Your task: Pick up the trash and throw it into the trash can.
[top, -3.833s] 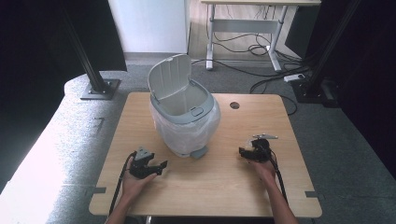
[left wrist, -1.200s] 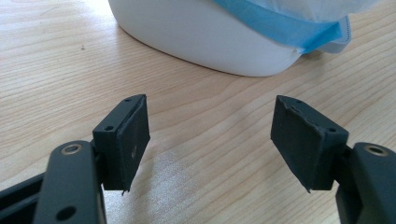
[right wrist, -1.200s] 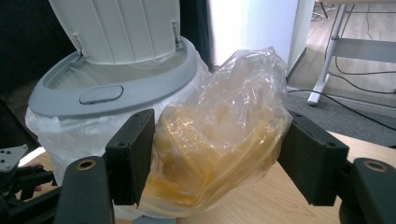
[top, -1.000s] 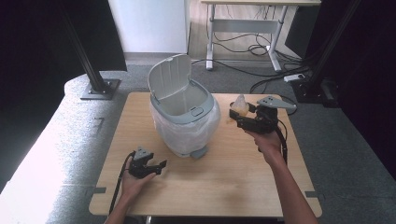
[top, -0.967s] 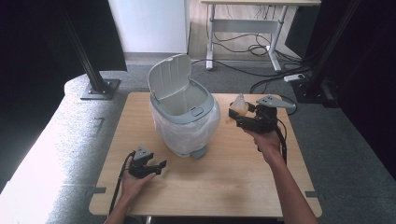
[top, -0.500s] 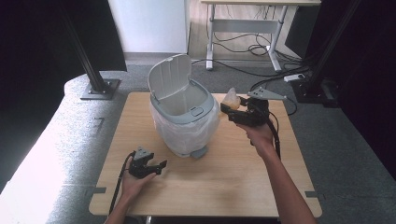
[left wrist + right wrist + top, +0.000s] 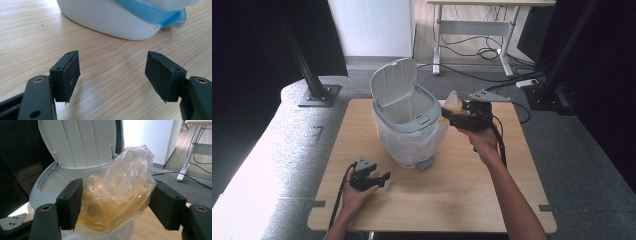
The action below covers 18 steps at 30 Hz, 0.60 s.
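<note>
Fingers (image 7: 71, 203) of the right gripper (image 7: 115, 205) pinch a crumpled yellowish plastic bag (image 7: 117, 195) just beside the open bin (image 7: 404, 117) rim; carry it fully over the opening before letting go; the left gripper (image 7: 369, 177) rests spread and empty on the tabletop (image 7: 462, 200).

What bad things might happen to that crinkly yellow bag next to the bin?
1. The right gripper squeezes the crinkly bag by soft, slippery plastic, so it might slide out early.
2. The bag hangs near the bin rim, not clearly over the opening, so it could land on the table.
3. The left gripper isn't steadying the bin, so a bump might shift it.
</note>
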{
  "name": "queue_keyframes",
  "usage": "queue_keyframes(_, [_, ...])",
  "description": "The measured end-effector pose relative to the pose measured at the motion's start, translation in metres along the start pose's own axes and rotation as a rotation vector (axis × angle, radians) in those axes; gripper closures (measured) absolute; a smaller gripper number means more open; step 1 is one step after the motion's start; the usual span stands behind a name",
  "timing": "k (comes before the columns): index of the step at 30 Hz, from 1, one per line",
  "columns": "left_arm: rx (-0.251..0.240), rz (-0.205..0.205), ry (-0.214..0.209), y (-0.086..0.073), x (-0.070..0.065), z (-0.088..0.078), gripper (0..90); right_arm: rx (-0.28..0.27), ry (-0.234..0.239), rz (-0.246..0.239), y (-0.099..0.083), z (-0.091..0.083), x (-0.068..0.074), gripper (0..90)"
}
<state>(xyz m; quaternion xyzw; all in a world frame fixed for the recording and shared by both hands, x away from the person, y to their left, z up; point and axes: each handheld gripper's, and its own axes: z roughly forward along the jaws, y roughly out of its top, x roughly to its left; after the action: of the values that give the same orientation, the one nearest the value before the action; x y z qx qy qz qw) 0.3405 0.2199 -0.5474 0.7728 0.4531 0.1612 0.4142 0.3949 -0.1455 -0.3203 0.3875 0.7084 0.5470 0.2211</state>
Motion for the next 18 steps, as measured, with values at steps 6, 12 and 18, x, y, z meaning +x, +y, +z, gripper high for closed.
queue_keyframes(6, [0.0,0.0,-0.001,0.0,0.0,0.0,27.9,-0.001,0.006,-0.007,0.004,0.004,0.004,30.5])
queue_keyframes(12, [0.001,-0.001,-0.002,0.0,0.0,0.0,27.9,0.0,0.03,0.01,0.009,0.01,0.006,30.6])
queue_keyframes(18, [0.0,-0.004,-0.005,0.0,0.0,0.0,27.9,0.004,0.037,0.008,0.013,0.018,0.01,30.6])
